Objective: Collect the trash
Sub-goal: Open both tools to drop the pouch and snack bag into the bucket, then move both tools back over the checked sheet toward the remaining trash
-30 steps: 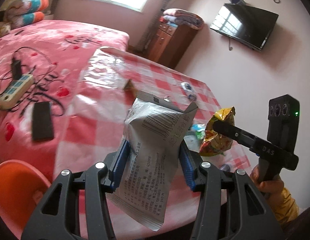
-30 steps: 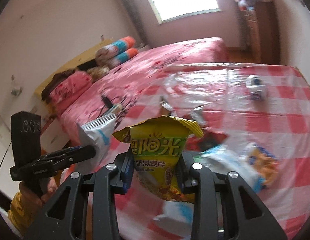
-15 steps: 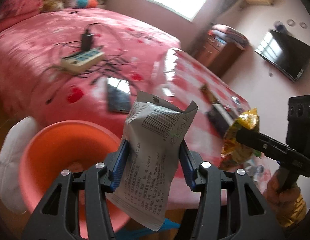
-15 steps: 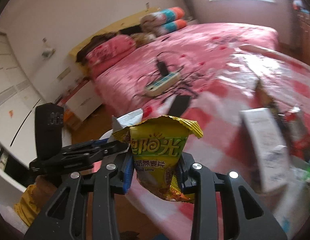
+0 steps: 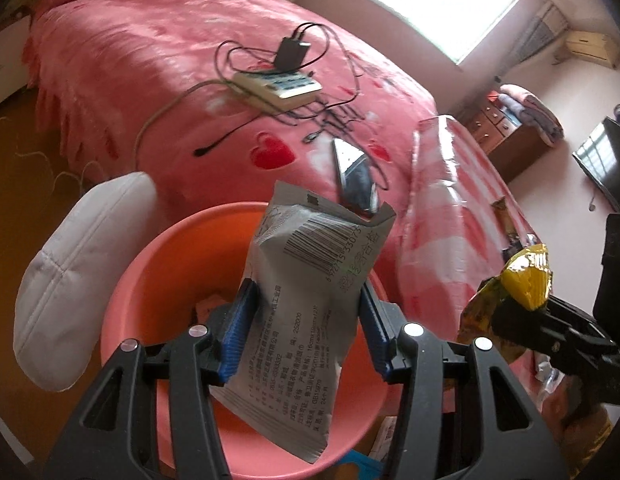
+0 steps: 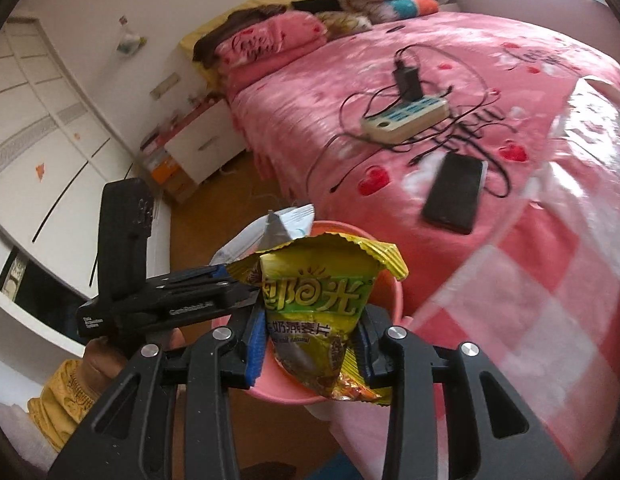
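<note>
Pink plastic bin (image 5: 157,292) sits on the floor between the bed (image 5: 157,80) and the tabletop (image 5: 450,200), its rim wide open below. The left gripper (image 5: 305,328) is clamped on a grey wrapper (image 5: 305,300) over the bin's mouth. The right gripper (image 6: 310,344), jaws just easing slightly, pinches a yellow snack bag (image 6: 318,312) by the rim. A second ago both were over the tabletop.
</note>
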`<state>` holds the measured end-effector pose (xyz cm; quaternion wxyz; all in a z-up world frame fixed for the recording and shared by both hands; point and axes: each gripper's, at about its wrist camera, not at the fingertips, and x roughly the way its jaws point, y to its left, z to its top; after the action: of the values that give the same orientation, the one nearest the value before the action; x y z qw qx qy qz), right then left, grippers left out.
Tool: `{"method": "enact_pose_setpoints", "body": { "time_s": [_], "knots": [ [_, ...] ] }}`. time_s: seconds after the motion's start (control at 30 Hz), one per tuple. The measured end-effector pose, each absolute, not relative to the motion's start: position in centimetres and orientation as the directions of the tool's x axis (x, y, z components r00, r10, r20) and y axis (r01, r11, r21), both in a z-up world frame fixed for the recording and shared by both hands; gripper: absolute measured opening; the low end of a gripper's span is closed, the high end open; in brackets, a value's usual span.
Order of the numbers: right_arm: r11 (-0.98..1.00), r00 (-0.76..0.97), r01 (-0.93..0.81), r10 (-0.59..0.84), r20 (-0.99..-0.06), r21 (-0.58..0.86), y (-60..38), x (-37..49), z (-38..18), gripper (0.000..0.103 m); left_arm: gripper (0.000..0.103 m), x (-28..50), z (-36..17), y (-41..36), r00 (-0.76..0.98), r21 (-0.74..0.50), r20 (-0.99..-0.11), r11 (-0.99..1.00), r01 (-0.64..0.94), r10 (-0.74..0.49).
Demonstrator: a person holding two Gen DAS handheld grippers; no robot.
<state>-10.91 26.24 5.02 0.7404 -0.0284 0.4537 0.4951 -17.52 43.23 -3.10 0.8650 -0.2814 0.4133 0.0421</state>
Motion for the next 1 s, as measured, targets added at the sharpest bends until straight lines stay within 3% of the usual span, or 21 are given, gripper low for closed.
{"method": "enact_pose_setpoints", "body": {
  "time_s": [0.13,0.2,0.27,0.5,1.0],
  "knots": [
    [0.491,0.063,-0.772,0.690,-0.721,0.403,28.2,-11.2,4.0,0.044,0.055,-17.6,-4.1,44.0,0.638,-0.445,-0.757,0.824,-0.349,-0.138],
    [0.496,0.067,-0.766,0.694,-0.717,0.409,28.2,-11.2,3.8,0.061,0.065,-17.9,-4.3,44.4,0.633,-0.428,-0.766,0.822,-0.377,-0.109],
    [0.498,0.081,-0.767,0.701,-0.709,0.404,27.9,-11.2,4.1,0.069,0.067,-18.0,-4.3,44.6,0.637,-0.424,-0.765,0.818,-0.389,-0.093],
    [0.544,0.172,-0.744,0.716,-0.677,0.387,25.3,-10.7,5.9,0.084,0.071,-18.1,-3.0,44.7,0.656,-0.394,-0.754,0.825,-0.404,-0.039],
    [0.683,0.361,-0.625,0.683,-0.635,0.379,16.4,-10.6,7.9,0.088,0.073,-16.8,1.2,38.9,0.716,-0.346,-0.693,0.908,-0.236,-0.078]
  ]
}}
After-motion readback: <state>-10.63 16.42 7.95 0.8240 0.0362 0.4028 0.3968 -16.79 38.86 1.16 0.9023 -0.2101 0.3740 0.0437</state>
